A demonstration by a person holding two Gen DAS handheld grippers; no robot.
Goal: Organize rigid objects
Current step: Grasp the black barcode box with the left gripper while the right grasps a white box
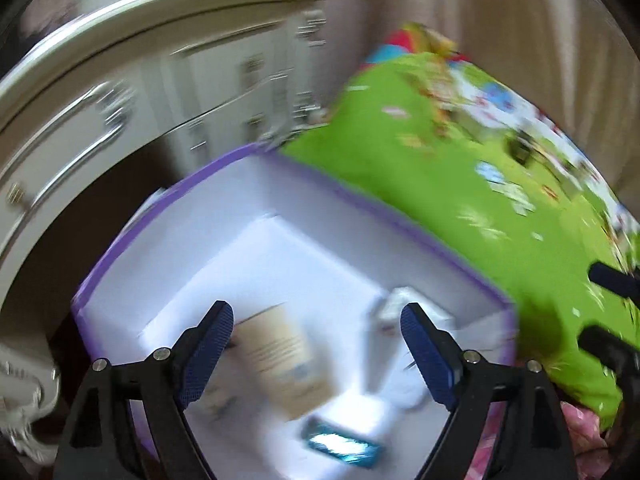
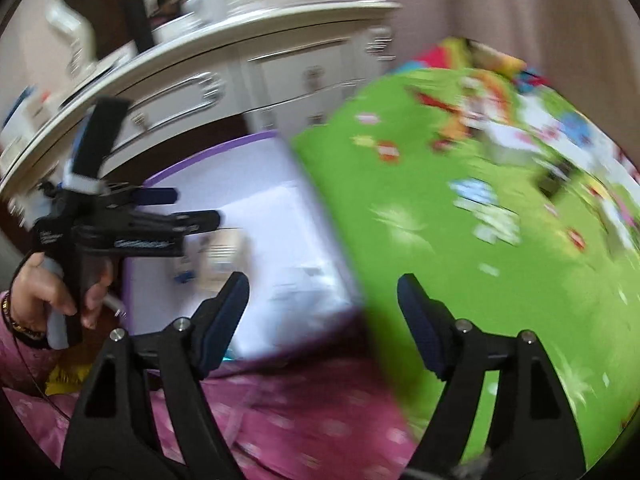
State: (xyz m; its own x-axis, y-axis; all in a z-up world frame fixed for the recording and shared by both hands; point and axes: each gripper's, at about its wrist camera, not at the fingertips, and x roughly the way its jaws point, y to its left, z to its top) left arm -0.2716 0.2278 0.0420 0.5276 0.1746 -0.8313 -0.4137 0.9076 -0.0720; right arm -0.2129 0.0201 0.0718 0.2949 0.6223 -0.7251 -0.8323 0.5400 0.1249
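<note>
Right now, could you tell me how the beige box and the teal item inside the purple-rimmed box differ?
The beige box is larger and pale tan with faint print; the teal item is smaller, flat and glossy blue-green. The beige box lies nearer the middle of the purple-rimmed box; the teal item lies at the near edge of the view. Both lie on the white floor inside, below the open left gripper, neither held. Blur hides finer detail.

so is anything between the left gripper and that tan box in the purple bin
Nothing visible is. The left gripper hangs open over the purple bin, and the tan box lies on the white bottom right under the gap, uncovered. A teal item lies beside it, nearer the camera.
</note>
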